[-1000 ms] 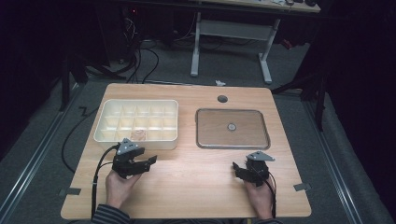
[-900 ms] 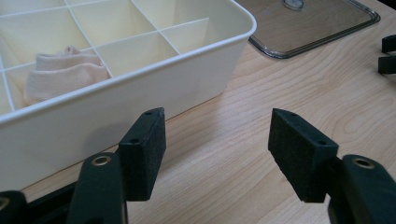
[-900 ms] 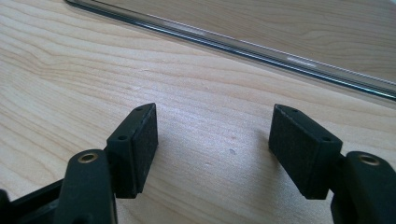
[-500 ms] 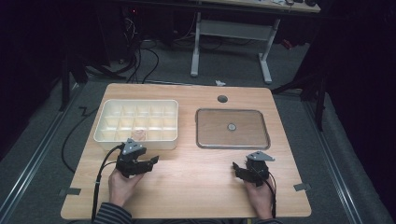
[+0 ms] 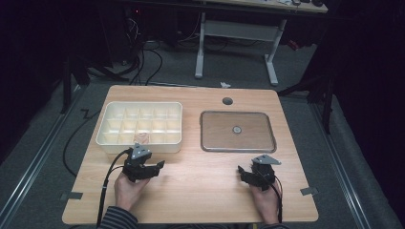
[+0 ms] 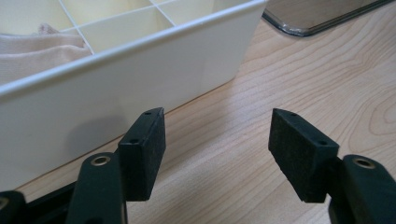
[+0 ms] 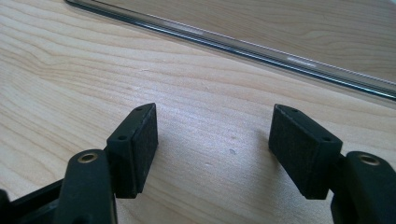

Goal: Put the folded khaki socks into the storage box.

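The left tool (image 5: pixel 154 168) sits with its jaws apart, holding nothing, just in front of the cream plastic divided organiser box (image 5: pixel 111 140). A pinkish folded cloth (image 5: pixel 142 138) lies in a near-row compartment of that box. If that tool pushes forward low, I'd say its jaw could catch the box wall and shove the light box across the pale wooden bench (image 5: pixel 200 191). The right tool (image 5: pixel 243 172) rests, jaws likewise apart, near the shallow clear-rimmed tray (image 5: pixel 272 143). Since a second ago the left tool has drawn back from the box and swung right; the right one has hardly moved.
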Demonstrator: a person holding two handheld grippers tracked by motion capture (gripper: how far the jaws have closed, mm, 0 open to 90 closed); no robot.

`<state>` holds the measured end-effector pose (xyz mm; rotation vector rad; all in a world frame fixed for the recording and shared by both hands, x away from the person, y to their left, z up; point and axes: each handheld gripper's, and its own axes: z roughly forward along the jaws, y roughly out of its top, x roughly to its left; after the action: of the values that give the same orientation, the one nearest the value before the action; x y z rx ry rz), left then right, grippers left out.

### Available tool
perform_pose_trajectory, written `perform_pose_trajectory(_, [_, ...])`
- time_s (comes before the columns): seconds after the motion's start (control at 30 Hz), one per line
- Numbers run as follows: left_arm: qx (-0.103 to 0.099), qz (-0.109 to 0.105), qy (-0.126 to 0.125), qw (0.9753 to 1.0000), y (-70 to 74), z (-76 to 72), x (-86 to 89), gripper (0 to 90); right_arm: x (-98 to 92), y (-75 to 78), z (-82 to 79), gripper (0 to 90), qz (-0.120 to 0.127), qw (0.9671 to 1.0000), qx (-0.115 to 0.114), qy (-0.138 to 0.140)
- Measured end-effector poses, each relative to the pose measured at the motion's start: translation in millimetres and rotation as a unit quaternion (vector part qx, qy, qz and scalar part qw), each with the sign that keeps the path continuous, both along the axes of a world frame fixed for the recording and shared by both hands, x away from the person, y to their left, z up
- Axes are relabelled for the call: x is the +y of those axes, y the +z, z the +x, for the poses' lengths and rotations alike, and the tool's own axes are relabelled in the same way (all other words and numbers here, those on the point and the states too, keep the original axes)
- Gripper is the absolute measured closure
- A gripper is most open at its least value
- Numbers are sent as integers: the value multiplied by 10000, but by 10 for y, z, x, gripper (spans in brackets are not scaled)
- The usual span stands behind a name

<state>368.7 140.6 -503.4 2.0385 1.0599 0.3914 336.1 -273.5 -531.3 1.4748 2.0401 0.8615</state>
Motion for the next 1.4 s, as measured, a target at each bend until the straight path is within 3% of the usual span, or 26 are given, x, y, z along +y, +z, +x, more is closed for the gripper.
perform_pose_trajectory(1.4, [59,261,2,9996,-296,22,-205,370,2,0,-2,330,0,10000,3,-9])
